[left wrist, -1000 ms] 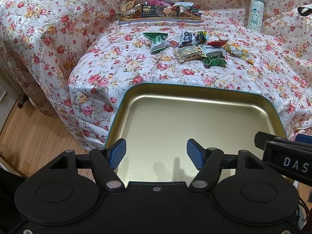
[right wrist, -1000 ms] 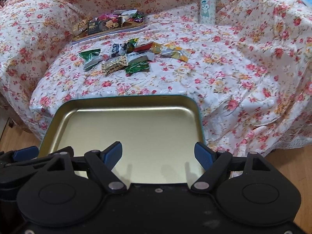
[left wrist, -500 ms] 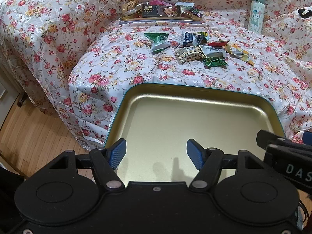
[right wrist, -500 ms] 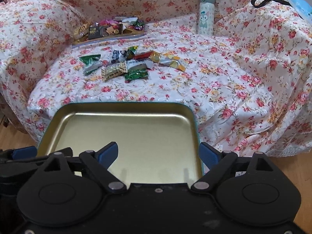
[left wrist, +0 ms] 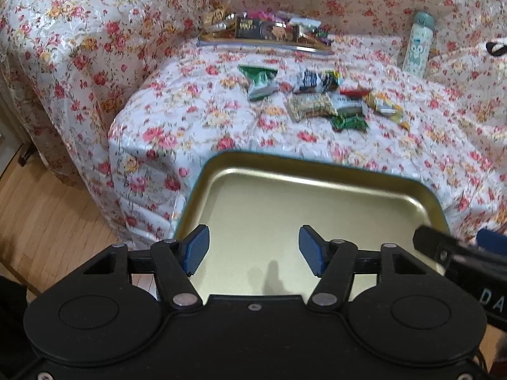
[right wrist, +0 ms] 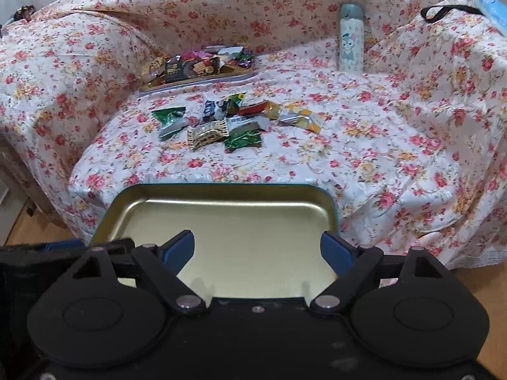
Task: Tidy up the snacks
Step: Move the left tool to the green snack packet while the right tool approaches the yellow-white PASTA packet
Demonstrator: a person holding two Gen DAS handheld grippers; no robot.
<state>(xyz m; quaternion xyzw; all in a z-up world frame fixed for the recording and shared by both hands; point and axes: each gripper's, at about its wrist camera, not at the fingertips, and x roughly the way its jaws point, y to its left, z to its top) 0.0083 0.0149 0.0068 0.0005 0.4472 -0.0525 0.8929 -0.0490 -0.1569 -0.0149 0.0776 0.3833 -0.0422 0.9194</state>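
The left gripper (left wrist: 253, 248) points forward and down, its blue pads (left wrist: 196, 247) apart with nothing between them; its jaws have just been closing a little. The right gripper (right wrist: 257, 250) sits just right of it, angled down likewise, jaws spread wide and holding nothing.

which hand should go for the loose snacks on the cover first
Probably the right. Its tongs stand open, aimed almost straight at the loose snacks beyond the gold tray. From the left tongs, just closing with nothing between them, the pile sits off to the right.
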